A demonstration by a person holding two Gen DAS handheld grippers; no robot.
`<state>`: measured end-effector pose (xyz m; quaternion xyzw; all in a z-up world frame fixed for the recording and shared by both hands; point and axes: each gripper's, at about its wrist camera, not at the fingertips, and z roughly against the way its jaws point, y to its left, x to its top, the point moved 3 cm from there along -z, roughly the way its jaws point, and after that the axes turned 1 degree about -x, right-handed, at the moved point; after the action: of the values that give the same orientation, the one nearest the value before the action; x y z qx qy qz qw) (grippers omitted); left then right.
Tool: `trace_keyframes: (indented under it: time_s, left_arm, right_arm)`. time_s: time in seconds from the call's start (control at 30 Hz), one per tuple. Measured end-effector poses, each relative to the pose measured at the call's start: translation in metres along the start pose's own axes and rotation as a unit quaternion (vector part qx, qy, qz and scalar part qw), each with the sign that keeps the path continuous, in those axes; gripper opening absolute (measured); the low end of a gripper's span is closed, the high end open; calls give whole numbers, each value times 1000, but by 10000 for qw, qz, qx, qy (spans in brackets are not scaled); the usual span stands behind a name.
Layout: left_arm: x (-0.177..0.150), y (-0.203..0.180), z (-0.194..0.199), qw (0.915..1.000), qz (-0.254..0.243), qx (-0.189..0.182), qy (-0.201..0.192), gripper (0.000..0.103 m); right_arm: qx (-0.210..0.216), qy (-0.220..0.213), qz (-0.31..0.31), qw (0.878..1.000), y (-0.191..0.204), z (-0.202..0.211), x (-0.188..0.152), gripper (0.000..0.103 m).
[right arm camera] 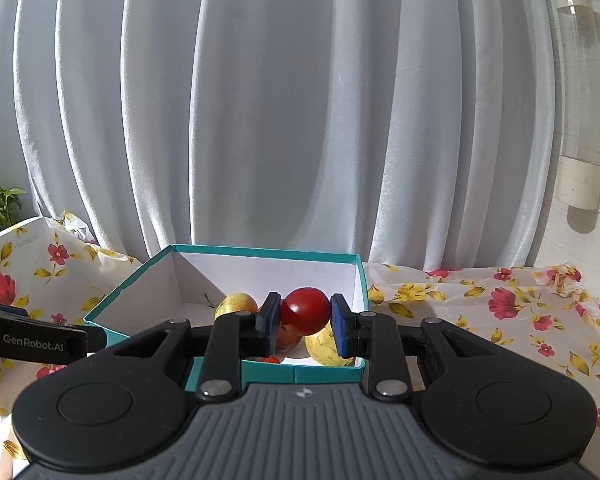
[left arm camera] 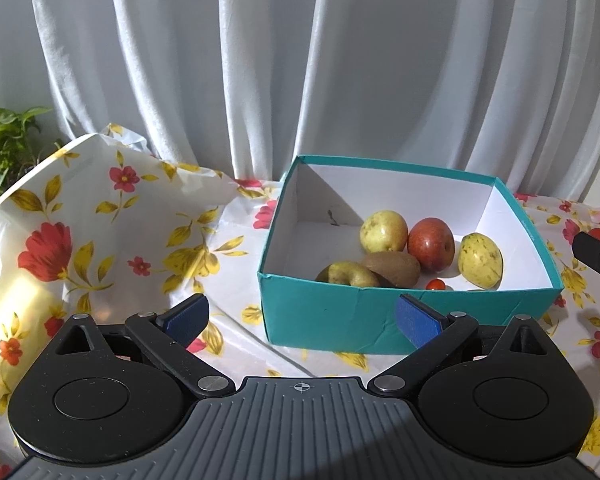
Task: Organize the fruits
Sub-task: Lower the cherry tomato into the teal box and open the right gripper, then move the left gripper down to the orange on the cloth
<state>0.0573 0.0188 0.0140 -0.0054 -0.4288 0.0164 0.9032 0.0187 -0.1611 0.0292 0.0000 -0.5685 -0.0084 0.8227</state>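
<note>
Teal cardboard box [left arm camera: 332, 320] sits open on a desk [right arm camera: 500, 320] draped in flowered plastic, already holding pears [left arm camera: 383, 231], an apple [left arm camera: 431, 244], a kiwi [left arm camera: 392, 267] and a small cherry tomato [left arm camera: 435, 284]. Right gripper [right arm camera: 305, 316] is clamped on a red tomato [right arm camera: 305, 311], held just above the box's near wall. Left gripper [left arm camera: 300, 320] hangs in front of the box with its jaws apart and nothing between them. Squeezed harder, the soft tomato could split; let go too soon, it might strike the rim and roll off across the slippery cloth.
</note>
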Motion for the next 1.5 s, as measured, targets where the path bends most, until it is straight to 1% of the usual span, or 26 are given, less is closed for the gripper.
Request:
trace_keyframes:
  time_s: [0.27,0.37,0.67,0.87,1.17,1.2,1.23,1.27,1.3,1.37,1.4,1.43,1.5]
  left_arm:
    - [-1,18,8,9997,198,106,-29,102]
    - [-2,25,10,9995,274,136,-19,102]
    - [-11,42,11,9986,401,335,67,102]
    - [-14,48,9,9981,461,395,139,102]
    - [-17,47,8,9983,412,373,193,102]
    - [-17,47,8,9983,408,369,196,102]
    - [-17,47,8,9983,410,364,201,102]
    - [-17,47,8,9983,415,361,207,102]
    - [-18,47,9,9983,418,356,204,102]
    - [-18,46,10,9984,406,332,196,102]
    - [-18,45,10,9985,395,318,192,102]
    - [-19,45,10,9986,383,305,190,102]
    - [-21,43,10,9988,360,264,194,102]
  right_arm:
    - [-17,-21,26,10000,7,-19,4,26]
    - [-27,40,23,10000,9,-32,2,26]
    - [-95,673,-141,9976,6,-87,-24,26]
    - [-137,779,-128,9968,7,-97,-32,26]
    - [-184,887,-129,9958,7,-104,-37,27]
    - [-199,862,-144,9960,6,-103,-36,33]
    - [-206,840,-148,9961,5,-102,-35,47]
    - [-218,822,-156,9963,4,-102,-35,51]
    - [-224,789,-163,9965,4,-100,-34,54]
    - [-224,724,-175,9970,3,-95,-30,54]
    - [-226,692,-180,9972,3,-92,-29,57]
    - [-224,647,-186,9975,3,-87,-26,64]
    - [-204,538,-170,9982,4,-78,-22,74]
